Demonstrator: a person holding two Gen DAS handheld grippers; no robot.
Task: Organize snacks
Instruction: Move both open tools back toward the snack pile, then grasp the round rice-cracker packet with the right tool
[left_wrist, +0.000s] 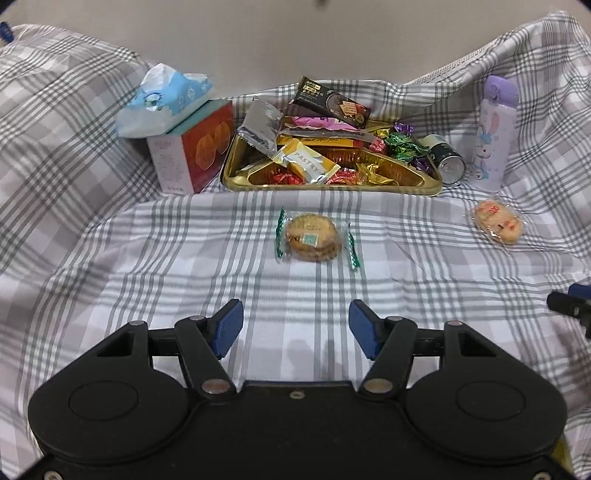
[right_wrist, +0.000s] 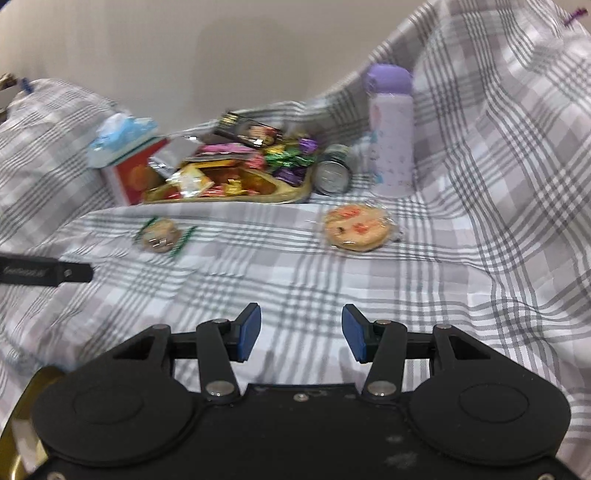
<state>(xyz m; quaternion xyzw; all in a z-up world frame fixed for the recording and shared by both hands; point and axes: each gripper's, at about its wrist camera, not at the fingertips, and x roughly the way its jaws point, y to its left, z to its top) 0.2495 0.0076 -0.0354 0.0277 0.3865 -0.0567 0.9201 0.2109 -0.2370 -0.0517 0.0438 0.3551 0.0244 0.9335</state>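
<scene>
Clearly, both the left gripper and right gripper gape empty; those 2 wrapped biscuits look light, brittle, best pinched across crinkly edges.

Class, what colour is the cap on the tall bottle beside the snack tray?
Purple, on a paler lilac bottle; clearest in the right wrist view.

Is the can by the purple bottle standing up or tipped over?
Tipped over: the can lies on its side, round end facing the camera, beside the bottle.

One word reads clearly — "PASTRY" — on the yellow-and-white packet in the gold tray.
</scene>
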